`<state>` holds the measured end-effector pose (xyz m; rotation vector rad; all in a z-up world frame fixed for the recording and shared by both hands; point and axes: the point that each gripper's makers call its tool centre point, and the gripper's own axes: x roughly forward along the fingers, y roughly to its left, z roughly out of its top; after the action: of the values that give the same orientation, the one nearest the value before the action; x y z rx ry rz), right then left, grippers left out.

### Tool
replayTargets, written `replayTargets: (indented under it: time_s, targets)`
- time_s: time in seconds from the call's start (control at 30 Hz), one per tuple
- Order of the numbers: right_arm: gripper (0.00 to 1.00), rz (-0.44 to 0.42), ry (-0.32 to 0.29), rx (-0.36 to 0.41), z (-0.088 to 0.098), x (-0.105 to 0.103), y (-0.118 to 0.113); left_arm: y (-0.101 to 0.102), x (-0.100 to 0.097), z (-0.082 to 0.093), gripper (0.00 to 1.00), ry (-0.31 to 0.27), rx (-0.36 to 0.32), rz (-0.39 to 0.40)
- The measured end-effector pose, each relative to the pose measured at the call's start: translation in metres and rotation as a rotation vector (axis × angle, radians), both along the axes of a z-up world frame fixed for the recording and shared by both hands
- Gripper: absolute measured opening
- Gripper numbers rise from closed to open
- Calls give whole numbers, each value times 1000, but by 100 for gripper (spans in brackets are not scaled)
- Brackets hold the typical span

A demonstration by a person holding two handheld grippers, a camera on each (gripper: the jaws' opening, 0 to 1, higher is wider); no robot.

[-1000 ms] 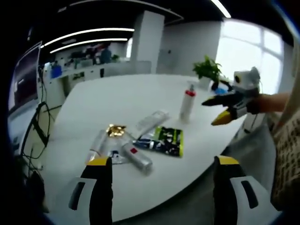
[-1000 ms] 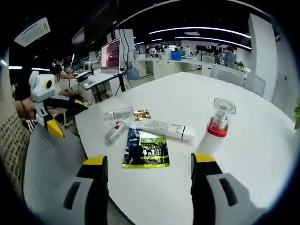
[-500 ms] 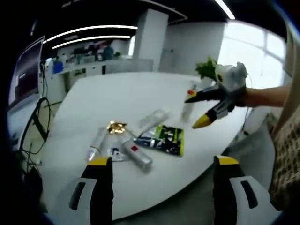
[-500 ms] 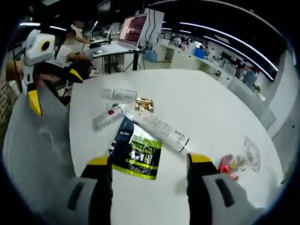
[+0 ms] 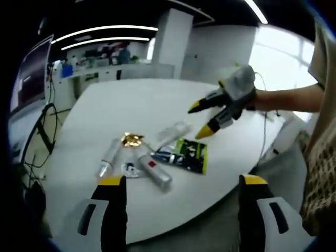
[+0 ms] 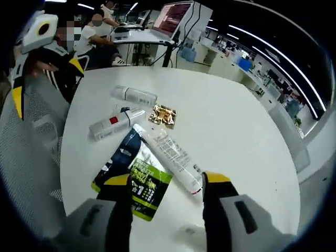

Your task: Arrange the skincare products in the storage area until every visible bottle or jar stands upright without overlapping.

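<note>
Several skincare items lie flat in a cluster on the white round table (image 5: 131, 100): a long white tube (image 6: 172, 160), a green and black sachet (image 6: 134, 176), a gold packet (image 6: 163, 115), a silver tube with a red label (image 6: 115, 123) and another pale tube (image 6: 135, 94). The left gripper view has the same white tube (image 5: 172, 132), sachet (image 5: 190, 156), gold packet (image 5: 131, 139) and red-labelled tube (image 5: 154, 172). My right gripper (image 6: 167, 179) hovers open just above the white tube and sachet; it also appears as the right gripper (image 5: 202, 119). My left gripper (image 5: 182, 180) is open, off the table's near edge.
A grey mesh chair (image 6: 31, 157) stands against the table's edge near my left gripper (image 6: 47, 81). A desk with a monitor (image 6: 173, 16) and seated people are beyond. Cables (image 5: 37, 142) hang beside the table.
My right gripper has swung from beside an upright red-collared spray bottle to above the lying tube and sachet; the bottle has left its view. The left gripper has barely moved.
</note>
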<state>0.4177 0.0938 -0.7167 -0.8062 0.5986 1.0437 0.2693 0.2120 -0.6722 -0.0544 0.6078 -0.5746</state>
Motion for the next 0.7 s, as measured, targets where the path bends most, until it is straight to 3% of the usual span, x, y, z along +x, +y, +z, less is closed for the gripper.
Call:
replayTargets:
  time_s: [0.27, 0.5, 0.7]
  targets:
    - [48, 104, 5, -65, -21, 7, 15, 0, 0, -1, 86, 8, 1, 1]
    - [43, 119, 58, -74, -29, 22, 24, -1, -1, -2, 86, 17, 2, -3]
    - [37, 190, 90, -120, -36, 36, 38, -2, -1, -2, 86, 24, -6, -9]
